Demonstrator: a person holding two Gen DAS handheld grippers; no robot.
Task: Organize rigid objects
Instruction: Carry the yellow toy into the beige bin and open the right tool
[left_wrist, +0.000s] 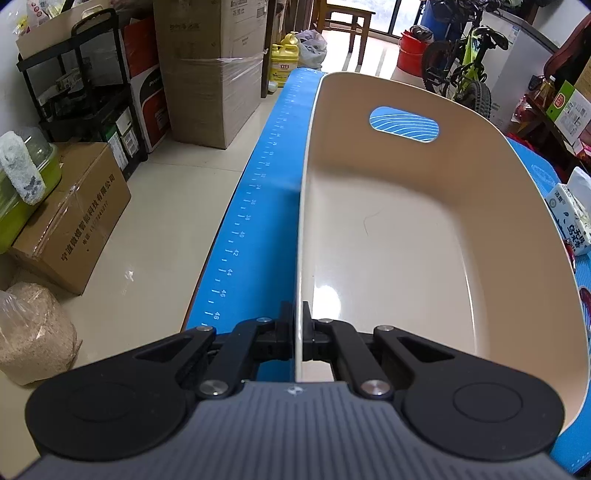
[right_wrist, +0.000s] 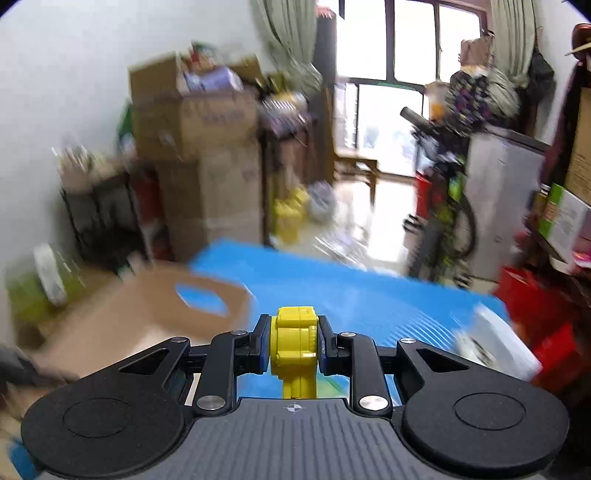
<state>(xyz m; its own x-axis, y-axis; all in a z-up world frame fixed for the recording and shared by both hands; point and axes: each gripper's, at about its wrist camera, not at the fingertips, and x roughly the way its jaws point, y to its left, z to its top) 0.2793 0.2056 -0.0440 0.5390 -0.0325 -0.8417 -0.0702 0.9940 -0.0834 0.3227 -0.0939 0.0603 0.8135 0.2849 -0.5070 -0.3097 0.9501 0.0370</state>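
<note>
A beige plastic bin (left_wrist: 388, 229) with an oval handle hole stands on the blue mat (left_wrist: 273, 155); its inside holds nothing. My left gripper (left_wrist: 298, 325) is shut on the bin's near left rim. In the blurred right wrist view the same bin (right_wrist: 155, 310) lies to the left on the blue mat (right_wrist: 369, 295). My right gripper (right_wrist: 293, 341) is shut on a yellow toy block figure (right_wrist: 294, 347) and holds it above the mat, right of the bin.
A tissue pack (left_wrist: 570, 218) lies on the mat right of the bin and shows blurred in the right wrist view (right_wrist: 495, 343). Cardboard boxes (left_wrist: 74, 218), a black shelf (left_wrist: 85, 92) and a bicycle (left_wrist: 461, 70) surround the table. The mat's left edge drops to the floor.
</note>
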